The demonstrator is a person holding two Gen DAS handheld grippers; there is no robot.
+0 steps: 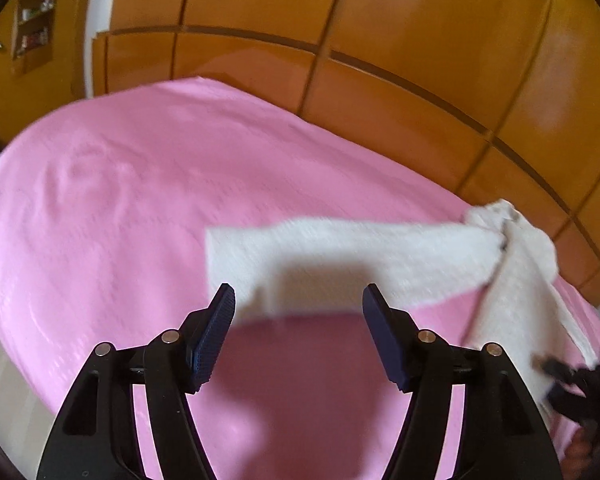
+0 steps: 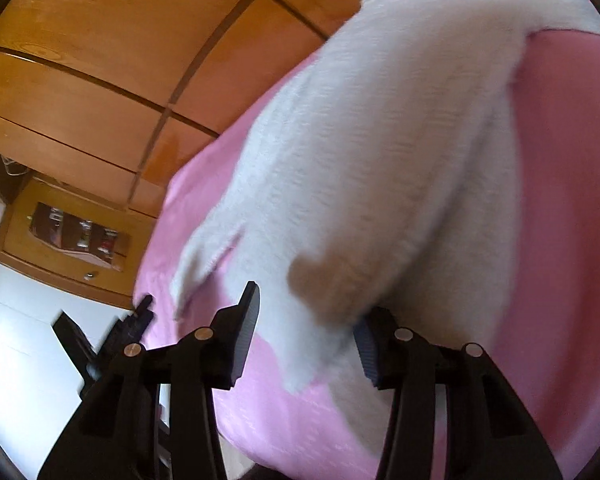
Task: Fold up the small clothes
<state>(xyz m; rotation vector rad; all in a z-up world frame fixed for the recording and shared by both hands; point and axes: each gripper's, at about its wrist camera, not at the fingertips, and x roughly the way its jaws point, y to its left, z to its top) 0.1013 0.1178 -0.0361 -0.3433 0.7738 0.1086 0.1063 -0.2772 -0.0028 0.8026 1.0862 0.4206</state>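
Your left gripper (image 1: 298, 300) stands with its jaws spread wide above the pink bedsheet (image 1: 120, 200), nothing pressed between the blue ribbed pads (image 1: 214, 340) — the near edge of the white knitted garment (image 1: 340, 260) lies just beyond the fingertips, and the gripper's shadow falls on the cloth. Your right gripper (image 2: 304, 320) is parted too, its jaws partway apart; the white cloth drapes down between them and covers the tip of the right-hand finger, but the left-hand pad stands clear of the fabric, so no pinch shows.

The garment (image 2: 400, 160) sprawls across the sheet, blurred in both views. From the left wrist one band of it runs flat across the bed towards a bunched knot at the right, where a second band drops down towards the lower right edge of the picture, beside your other gripper's dark fingers (image 1: 560, 372). From the right wrist the left gripper's black frame (image 2: 132, 328) shows at the bed's left edge.

Behind the bed rise orange-brown wooden wardrobe panels (image 1: 340, 60), with a small open shelf of bottles (image 1: 34, 24) set into the wood at far left.
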